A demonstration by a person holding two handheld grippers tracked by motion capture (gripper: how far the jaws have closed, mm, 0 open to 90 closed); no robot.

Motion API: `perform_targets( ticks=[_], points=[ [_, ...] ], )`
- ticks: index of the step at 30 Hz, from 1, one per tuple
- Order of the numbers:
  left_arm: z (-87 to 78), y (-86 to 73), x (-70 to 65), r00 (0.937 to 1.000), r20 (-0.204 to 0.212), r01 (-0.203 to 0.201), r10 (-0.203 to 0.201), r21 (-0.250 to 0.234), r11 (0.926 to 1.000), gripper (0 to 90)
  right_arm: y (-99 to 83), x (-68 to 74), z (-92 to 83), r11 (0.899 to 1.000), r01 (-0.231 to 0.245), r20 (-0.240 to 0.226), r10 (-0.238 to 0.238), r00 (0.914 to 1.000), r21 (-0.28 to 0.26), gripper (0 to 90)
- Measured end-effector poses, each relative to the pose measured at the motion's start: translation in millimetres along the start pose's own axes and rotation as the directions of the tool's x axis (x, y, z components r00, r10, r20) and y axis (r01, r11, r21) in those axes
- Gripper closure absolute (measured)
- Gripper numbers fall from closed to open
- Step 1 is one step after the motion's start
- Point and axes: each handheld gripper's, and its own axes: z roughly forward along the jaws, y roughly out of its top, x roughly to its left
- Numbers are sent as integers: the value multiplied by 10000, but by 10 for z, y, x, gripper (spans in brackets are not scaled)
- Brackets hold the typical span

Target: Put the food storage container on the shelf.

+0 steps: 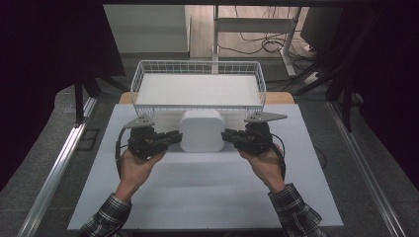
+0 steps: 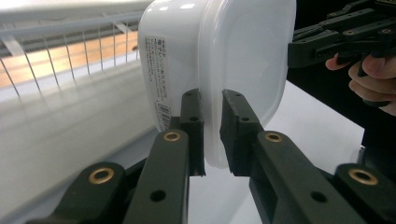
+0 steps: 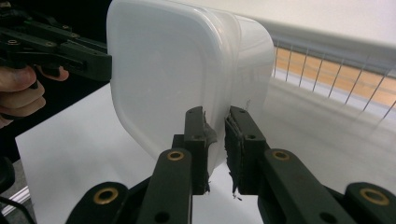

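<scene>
Item 1: white plastic container [image 1: 201, 131], rounded-square, lidded, lying at the far middle of the white table [image 1: 197, 197], just near of the wire basket [image 1: 197, 66]. In the high view its broad face is pointing up. A printed label [image 2: 158, 79] is running along one side wall in the left gripper view.

Item 2: left gripper [image 1: 173, 137], held in the person's left hand [image 1: 133, 165], reaching in from the left of the container. In the left gripper view its jaws are standing narrow, closing on the container's rim [image 2: 212, 116] with the rim edge sitting between the two pads.

Item 3: right gripper [image 1: 228, 135], held in the person's right hand [image 1: 264, 160], reaching in from the right of the container. In the right gripper view its jaws are likewise standing narrow, pinching the opposite rim [image 3: 217, 121]; the pad linings are looking frayed at their lower edges.

Item 4: wire basket, white, rectangular, sitting at the far edge of the table, its floor looking bare and white. Its near wall is standing just behind the container.

Item 5: grey three-cornered plates, one riding on top of each gripper, both pointing outward.

Item 6: plaid sleeves [image 1: 106, 217] covering both forearms, entering from the near edge.

Item 7: cables [image 1: 257, 42] lying on the floor beyond the table, beside a metal stand [image 1: 286, 44].
</scene>
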Motion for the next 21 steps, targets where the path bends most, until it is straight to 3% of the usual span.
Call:
perform_targets(
  ticks=[9,21],
  points=[
    [-94,289,37,9999,-46,-102,101,-400,9991,805,298,-9,-46,9989,128,17,-128,9999,-449,785],
    [-64,656,170,10000,-36,-64,62,-710,9975,805,680,-116,-53,9967,174,362,-146,9992,-790,785]
  ],
)
